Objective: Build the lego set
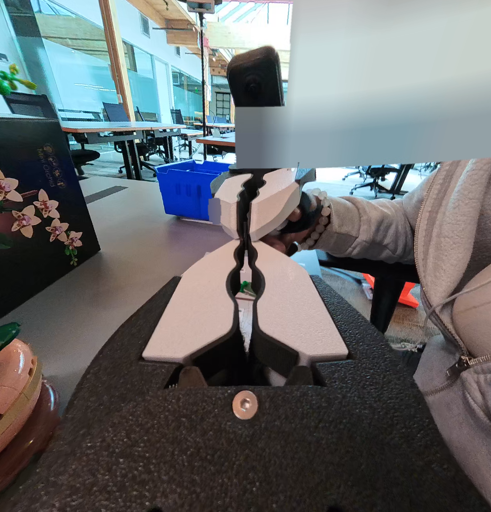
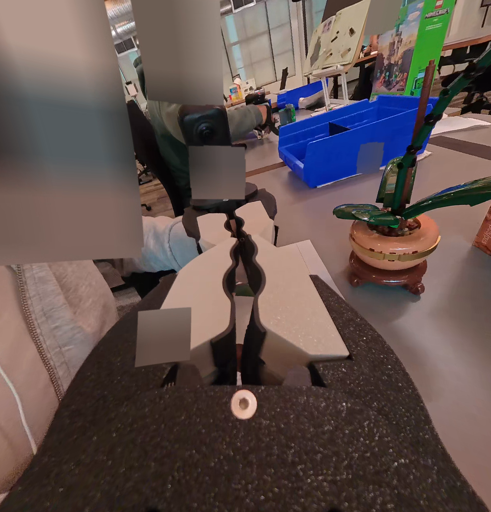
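While both grippers pinch one thin dark rod [image 1: 245,231] tip to tip, blue bin [image 2: 330,155] – contents unseen, pink pot [image 2: 394,246] holding green leaves [image 2: 363,214].

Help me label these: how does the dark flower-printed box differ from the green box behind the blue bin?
The dark box is near-black with pale orchid flowers printed on it; the green box is bright green with a colourful blocky picture. The dark box stands close by on the grey table; the green box stands farther off, behind the blue bin. Both are printed boxes standing on edge.
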A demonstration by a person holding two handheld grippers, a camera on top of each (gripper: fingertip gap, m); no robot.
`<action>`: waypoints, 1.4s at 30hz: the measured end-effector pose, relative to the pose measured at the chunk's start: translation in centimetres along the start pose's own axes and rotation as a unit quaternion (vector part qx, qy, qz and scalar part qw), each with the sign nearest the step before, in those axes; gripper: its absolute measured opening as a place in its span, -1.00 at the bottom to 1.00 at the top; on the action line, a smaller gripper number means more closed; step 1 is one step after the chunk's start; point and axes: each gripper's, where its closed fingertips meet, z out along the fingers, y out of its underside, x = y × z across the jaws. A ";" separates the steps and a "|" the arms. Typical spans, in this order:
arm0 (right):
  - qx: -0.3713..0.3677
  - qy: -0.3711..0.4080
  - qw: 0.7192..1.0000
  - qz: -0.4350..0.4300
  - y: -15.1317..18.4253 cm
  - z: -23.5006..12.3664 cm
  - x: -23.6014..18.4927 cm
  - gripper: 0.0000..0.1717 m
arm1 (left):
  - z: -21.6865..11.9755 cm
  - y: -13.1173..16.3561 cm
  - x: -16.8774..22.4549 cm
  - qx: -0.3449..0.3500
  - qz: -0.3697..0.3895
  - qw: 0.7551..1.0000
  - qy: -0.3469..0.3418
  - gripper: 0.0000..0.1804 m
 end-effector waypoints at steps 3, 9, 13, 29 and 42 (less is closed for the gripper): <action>-0.014 -0.006 1.000 -0.002 0.4 -0.1 -0.1 -0.97 | 0.1 0.5 0.1 -0.025 0.025 0.999 -0.003 -0.98; -0.029 -0.001 0.999 -0.022 0.6 -0.2 0.0 -0.97 | 0.2 1.4 0.1 -0.062 0.064 0.996 -0.013 -0.93; -0.034 -0.005 0.999 -0.029 0.8 -0.2 -0.1 -0.97 | 0.1 1.5 0.0 -0.069 0.069 0.995 -0.018 -0.94; -0.067 0.006 0.996 -0.054 1.7 0.0 -0.1 -0.97 | 0.2 2.1 0.1 -0.093 0.085 0.992 -0.017 -0.99; -0.063 0.125 0.982 -0.123 -1.7 -4.7 1.9 -0.32 | -3.5 1.8 -2.9 -0.073 0.018 0.994 -0.082 -0.99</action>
